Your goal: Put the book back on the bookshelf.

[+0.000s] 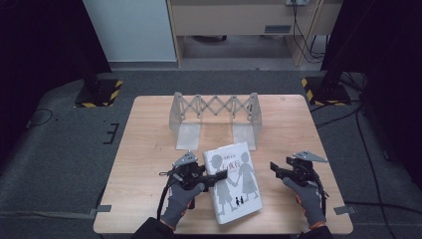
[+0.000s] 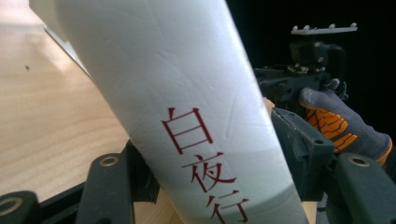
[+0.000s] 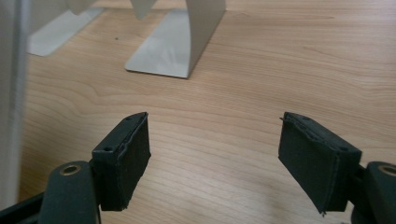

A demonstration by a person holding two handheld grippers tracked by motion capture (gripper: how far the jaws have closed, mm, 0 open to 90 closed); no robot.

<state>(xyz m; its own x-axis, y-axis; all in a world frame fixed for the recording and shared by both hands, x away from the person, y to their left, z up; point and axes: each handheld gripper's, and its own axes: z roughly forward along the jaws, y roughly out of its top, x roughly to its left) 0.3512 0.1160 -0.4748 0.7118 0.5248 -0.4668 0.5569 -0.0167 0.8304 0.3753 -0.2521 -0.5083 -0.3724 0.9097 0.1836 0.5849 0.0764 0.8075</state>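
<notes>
Now the left tongs (image 1: 219,178) clamp the spine of a white book (image 1: 234,181) lying near the front of the worktop (image 1: 149,149); the right tongs (image 1: 275,169) gape wide and empty just beside it — a metal rack (image 1: 215,112) stands behind.

The high view looks down and forward over the whole table (image 1: 149,149). Both gripper views sit low and close, sharing its wood and the rack (image 1: 214,117) with it.
</notes>
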